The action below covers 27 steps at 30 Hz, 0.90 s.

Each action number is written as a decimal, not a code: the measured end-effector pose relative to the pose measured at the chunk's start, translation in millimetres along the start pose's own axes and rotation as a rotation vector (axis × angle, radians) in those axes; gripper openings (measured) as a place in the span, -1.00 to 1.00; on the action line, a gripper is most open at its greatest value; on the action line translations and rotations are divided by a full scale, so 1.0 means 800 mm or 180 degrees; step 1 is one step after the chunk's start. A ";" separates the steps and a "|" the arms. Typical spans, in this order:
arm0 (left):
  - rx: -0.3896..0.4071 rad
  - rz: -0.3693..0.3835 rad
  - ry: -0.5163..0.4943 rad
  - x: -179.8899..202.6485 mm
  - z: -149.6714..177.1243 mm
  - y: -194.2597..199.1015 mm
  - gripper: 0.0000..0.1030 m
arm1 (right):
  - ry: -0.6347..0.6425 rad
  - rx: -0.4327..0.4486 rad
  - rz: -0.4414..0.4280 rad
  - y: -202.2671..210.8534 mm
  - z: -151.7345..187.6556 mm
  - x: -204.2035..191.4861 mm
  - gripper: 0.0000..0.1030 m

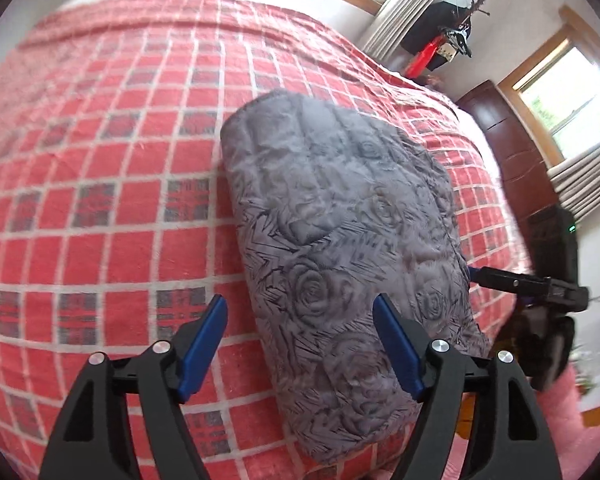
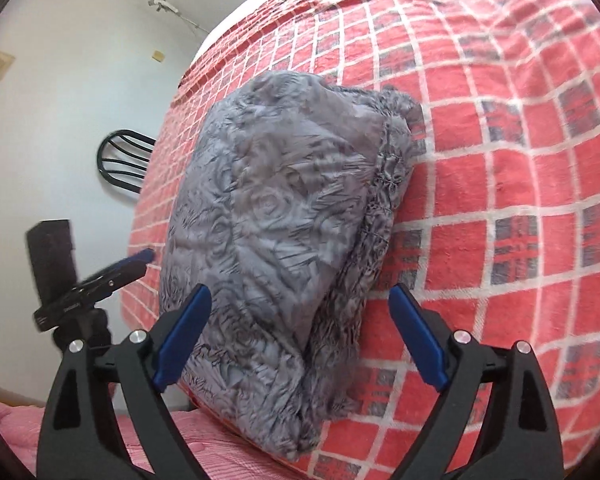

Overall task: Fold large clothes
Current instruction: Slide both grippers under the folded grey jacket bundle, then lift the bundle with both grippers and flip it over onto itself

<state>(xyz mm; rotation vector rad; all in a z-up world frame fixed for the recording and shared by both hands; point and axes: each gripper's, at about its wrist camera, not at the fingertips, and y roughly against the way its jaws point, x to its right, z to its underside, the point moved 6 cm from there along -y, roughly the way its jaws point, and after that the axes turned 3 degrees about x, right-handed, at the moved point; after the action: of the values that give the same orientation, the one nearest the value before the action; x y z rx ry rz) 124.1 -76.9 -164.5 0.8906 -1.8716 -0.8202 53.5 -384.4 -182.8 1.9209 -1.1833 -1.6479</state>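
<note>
Red checked blanket (image 1: 100,160) covers the bed under a folded grey garment (image 1: 340,220); both grippers' fingers (image 1: 202,344) spread apart, windows (image 1: 572,96) behind.

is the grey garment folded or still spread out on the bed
Folded. The grey garment sits as a compact bundle on the red checked bedspread, and stacked layer edges show along its right side in the right wrist view.
</note>
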 end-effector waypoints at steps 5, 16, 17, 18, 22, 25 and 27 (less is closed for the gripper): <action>-0.0116 0.0400 0.0160 -0.019 -0.003 -0.025 0.50 | -0.0104 -0.0087 -0.0294 -0.013 -0.003 0.020 0.77; -0.0337 0.1410 0.0516 -0.034 0.003 -0.082 0.72 | -0.0267 -0.0263 -0.0800 -0.044 -0.007 0.045 0.88; -0.0359 0.1479 0.0535 -0.034 0.004 -0.087 0.73 | -0.0288 -0.0281 -0.0853 -0.047 -0.009 0.047 0.89; -0.0366 0.1533 0.0547 -0.035 0.006 -0.092 0.76 | -0.0300 -0.0290 -0.0891 -0.049 -0.011 0.048 0.89; -0.0417 0.1779 0.0637 -0.034 0.011 -0.108 0.84 | -0.0277 -0.0325 -0.0961 -0.062 -0.024 0.044 0.96; -0.0414 0.1812 0.0613 -0.027 0.012 -0.115 0.86 | -0.0189 -0.0387 -0.0911 -0.072 -0.032 0.034 0.96; -0.0400 0.1788 0.0573 -0.022 0.012 -0.117 0.86 | -0.0165 -0.0398 -0.0902 -0.078 -0.035 0.030 0.96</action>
<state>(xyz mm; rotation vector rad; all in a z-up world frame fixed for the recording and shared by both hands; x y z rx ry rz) 144.9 -109.4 -252.4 0.3152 -1.7596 -0.4829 102.0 -373.0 -235.7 2.0508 -0.8318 -1.8746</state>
